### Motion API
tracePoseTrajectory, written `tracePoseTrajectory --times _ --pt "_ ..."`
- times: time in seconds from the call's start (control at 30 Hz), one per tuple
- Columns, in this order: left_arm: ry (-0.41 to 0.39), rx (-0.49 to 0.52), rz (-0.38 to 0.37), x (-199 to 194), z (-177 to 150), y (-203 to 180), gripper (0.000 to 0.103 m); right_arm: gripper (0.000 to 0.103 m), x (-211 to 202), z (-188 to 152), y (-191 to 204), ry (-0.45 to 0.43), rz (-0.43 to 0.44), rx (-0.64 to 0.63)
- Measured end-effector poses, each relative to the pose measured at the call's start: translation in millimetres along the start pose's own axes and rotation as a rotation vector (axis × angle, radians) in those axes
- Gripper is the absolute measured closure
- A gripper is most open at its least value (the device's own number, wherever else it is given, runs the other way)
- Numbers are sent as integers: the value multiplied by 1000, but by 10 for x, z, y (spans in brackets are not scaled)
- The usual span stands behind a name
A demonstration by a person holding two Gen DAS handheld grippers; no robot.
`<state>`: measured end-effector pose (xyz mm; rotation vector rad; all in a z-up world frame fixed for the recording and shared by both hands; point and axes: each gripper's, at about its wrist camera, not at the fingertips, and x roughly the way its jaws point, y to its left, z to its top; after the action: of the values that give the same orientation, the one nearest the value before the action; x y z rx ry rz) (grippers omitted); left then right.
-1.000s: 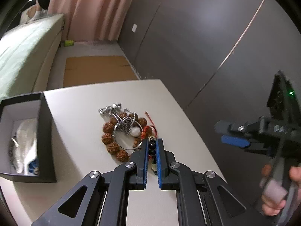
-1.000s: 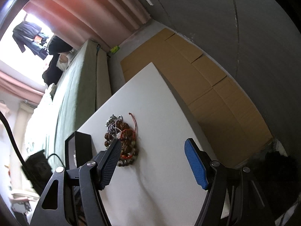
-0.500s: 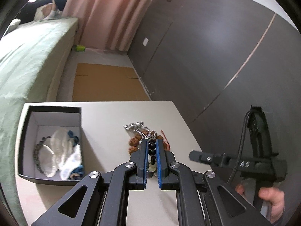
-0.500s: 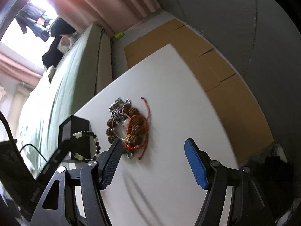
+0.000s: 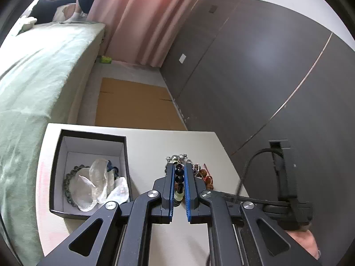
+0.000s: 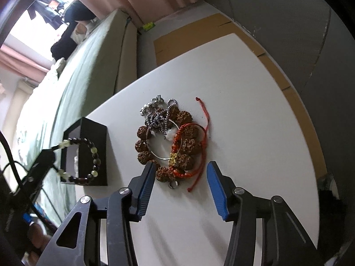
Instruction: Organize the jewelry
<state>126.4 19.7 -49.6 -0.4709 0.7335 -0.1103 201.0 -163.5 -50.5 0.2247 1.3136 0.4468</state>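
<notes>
My left gripper (image 5: pixel 179 166) is shut on a bracelet of dark and pale green beads (image 5: pixel 178 178). In the right wrist view that bracelet (image 6: pixel 94 155) hangs as a loop in front of the black box (image 6: pixel 94 133). My right gripper (image 6: pixel 180 166) points down over the jewelry pile (image 6: pixel 168 137) on the white table (image 6: pixel 244 110). Its jaws are closing and touch nothing. The near end of the red cord bracelet (image 6: pixel 195 170) and brown seed beads (image 6: pixel 163 174) lie between them. The pile also holds a silver chain (image 6: pixel 158 117) and a thin bangle (image 6: pixel 155 153).
The open black box (image 5: pixel 56 155) stands at the table's left and holds clear plastic bags (image 5: pixel 97 184) and a dark bead bracelet (image 5: pixel 67 181). A green bed (image 5: pixel 33 77) runs along the left. A dark wall (image 5: pixel 266 66) is at the right, with cardboard (image 5: pixel 133 102) on the floor.
My left gripper lifted the bead bracelet off the pile and carried it left towards the box. My right gripper came down over the pile and its jaws narrowed.
</notes>
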Motion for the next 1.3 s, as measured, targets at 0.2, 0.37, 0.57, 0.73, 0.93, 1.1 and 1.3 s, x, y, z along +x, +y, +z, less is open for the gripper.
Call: tracePoseTrajectory --times 0.2,0.37,0.57,0.73,0.93,1.1,1.3 --pt "-4 -1 9 -76 4 49 95 71 148 18 102 15 -76 -44" --pt "-6 -6 10 -101 6 68 95 74 89 5 83 12 -105 -61" --pt "0 -3 12 -85 -2 51 95 76 12 -6 -40 26 -73 -33" --pt "8 2 13 -39 -15 19 95 76 -30 -35 -73 29 -68 -35" --pt "12 4 16 6 -17 5 95 90 -58 -37 -75 27 -37 -38" --pt "10 5 16 3 -15 3 95 95 -58 -43 -81 16 -30 -45" --pt "-10 -9 16 -53 25 81 95 95 -241 -7 -89 -54 17 -16"
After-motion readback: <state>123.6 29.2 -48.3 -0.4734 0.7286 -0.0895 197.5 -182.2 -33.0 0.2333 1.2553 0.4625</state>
